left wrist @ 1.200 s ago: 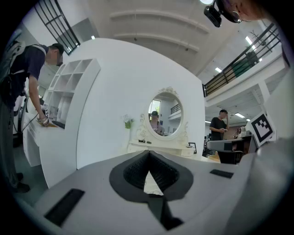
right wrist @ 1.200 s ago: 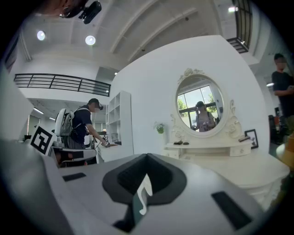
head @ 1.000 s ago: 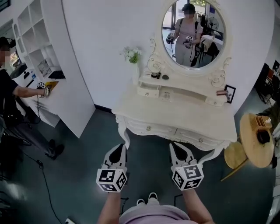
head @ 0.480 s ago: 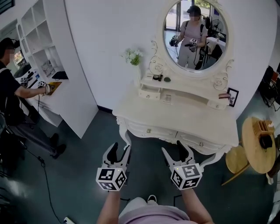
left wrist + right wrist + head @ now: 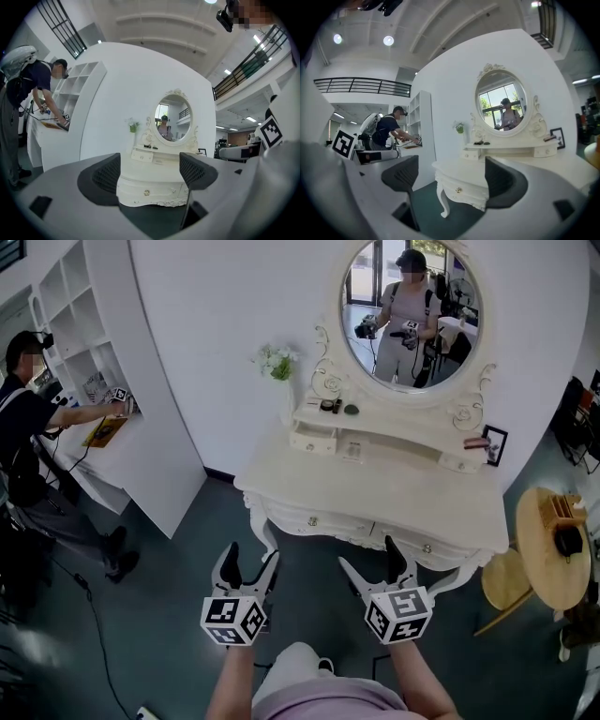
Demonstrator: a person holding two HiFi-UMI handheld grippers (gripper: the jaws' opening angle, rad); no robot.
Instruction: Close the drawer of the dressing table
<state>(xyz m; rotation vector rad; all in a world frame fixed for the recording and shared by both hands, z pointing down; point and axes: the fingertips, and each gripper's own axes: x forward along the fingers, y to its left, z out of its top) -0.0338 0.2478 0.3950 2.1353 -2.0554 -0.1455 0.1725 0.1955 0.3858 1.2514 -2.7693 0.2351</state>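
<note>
Cream carved dressing table (image 5: 394, 493); small drawer (image 5: 313, 439) at 11 o'clock juts out (contents unseen). Left gripper (image 5: 251, 557), right gripper (image 5: 368, 554): jaws have just been opening, wide apart, nothing between.

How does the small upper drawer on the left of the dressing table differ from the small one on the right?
The left upper drawer juts forward from the shelf, partly open; the right upper drawer sits flush, closed. Small dark items lie on the shelf above the left upper drawer; a reddish item lies above the right upper drawer. Both are cream-white and sit below the mirror.
</note>
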